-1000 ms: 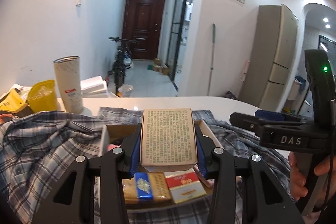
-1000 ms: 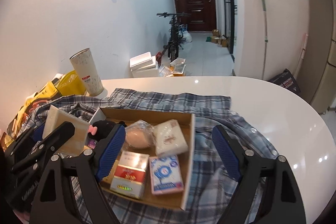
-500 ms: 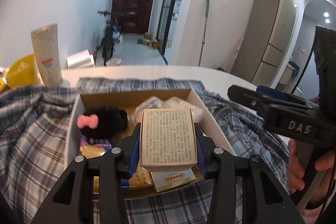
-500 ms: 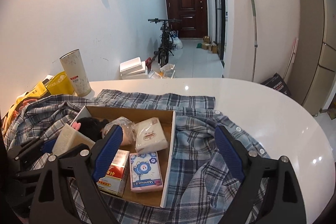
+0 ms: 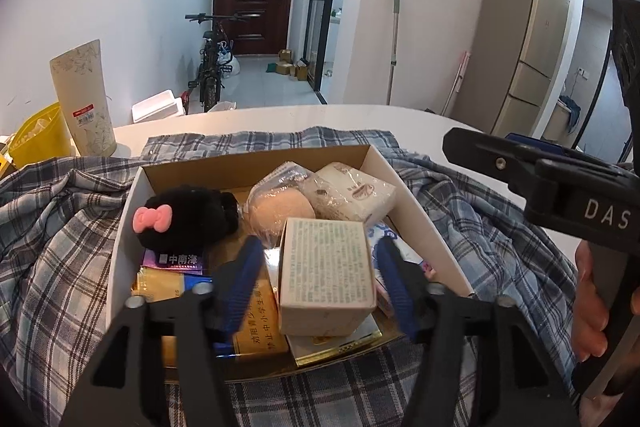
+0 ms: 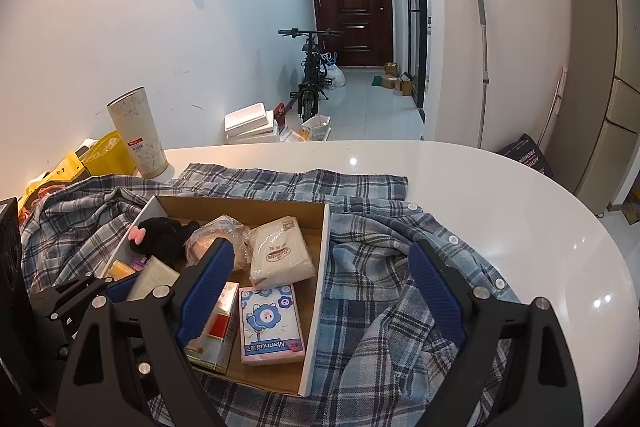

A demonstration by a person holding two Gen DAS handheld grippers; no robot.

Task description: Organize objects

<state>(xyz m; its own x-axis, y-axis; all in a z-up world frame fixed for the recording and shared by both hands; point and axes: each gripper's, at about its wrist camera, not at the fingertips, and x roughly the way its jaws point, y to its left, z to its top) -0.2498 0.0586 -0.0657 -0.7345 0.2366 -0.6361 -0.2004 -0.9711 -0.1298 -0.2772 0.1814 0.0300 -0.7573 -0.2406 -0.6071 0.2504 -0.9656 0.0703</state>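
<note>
left tongs (image 5: 320,277) have just been opening; the printed carton (image 5: 327,277) sits loose between the pads, atop packs at the near end of the cardboard tray (image 5: 416,211). back straight out, don't clip it. right tongs (image 6: 320,297) wide, empty, over the tray's right wall.

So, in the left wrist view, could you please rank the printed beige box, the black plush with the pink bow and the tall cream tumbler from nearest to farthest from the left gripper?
1. Printed beige box: between the left gripper's just-opened jaws, inside the cardboard box.
2. Black plush: farther back, left corner.
3. Tall cream tumbler: far left, on the table.
</note>
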